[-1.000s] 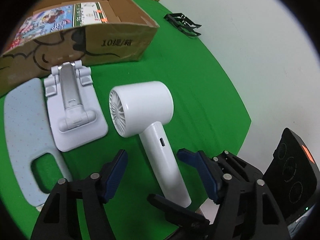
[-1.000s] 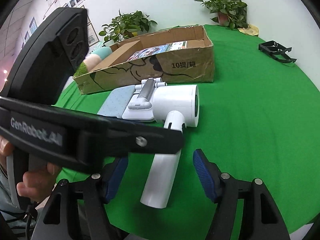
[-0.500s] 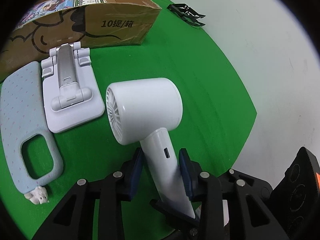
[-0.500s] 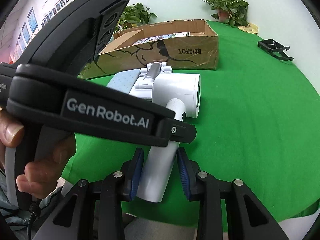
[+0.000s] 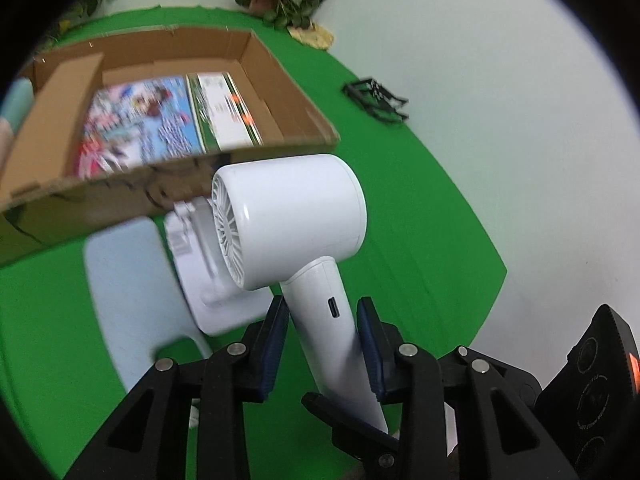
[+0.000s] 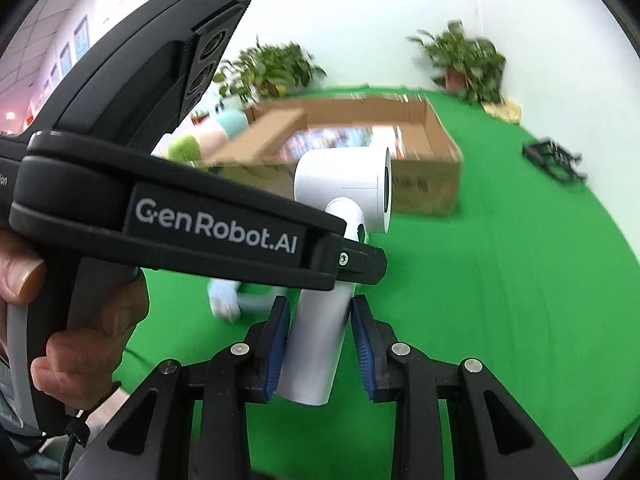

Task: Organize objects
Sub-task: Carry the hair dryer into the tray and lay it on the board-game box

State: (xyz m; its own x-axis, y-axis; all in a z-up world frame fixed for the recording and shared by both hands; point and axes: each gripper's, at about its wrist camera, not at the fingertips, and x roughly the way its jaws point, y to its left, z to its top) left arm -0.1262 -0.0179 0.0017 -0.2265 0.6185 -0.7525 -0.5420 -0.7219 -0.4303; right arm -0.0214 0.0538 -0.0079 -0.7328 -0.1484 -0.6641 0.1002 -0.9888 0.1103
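I had both tools clamped on the one white handheld hair dryer (image 5: 288,216). My left gripper (image 5: 323,344) held the handle about midway, blue pads pressing on either side just below the small port in the handle. My right gripper (image 6: 317,344) gripped the same handle nearer its butt end, jaws drawn together on it, pads (image 6: 276,344) flat against the white plastic. My hand (image 6: 80,344) was wrapped round the black grip of the left tool at the left of the right wrist view.

The dryer stood clear of the green tabletop (image 5: 420,240), barrel uppermost, its ribbed intake grille facing left in the left wrist view. It hung just in front of the near wall of the open cardboard box (image 5: 280,92), which lay at the far side of the table with printed sheets (image 5: 136,128) on its floor.

Below and to the left of the dryer, on the cloth, lay a white folding stand (image 5: 216,280) and beside it a pale blue flat board with a handle cut-out (image 5: 132,280); both were blurred. A black folded frame (image 5: 376,100) lay well apart at the far right edge of the table. Potted plants (image 6: 464,60) stood at the wall beyond the table.
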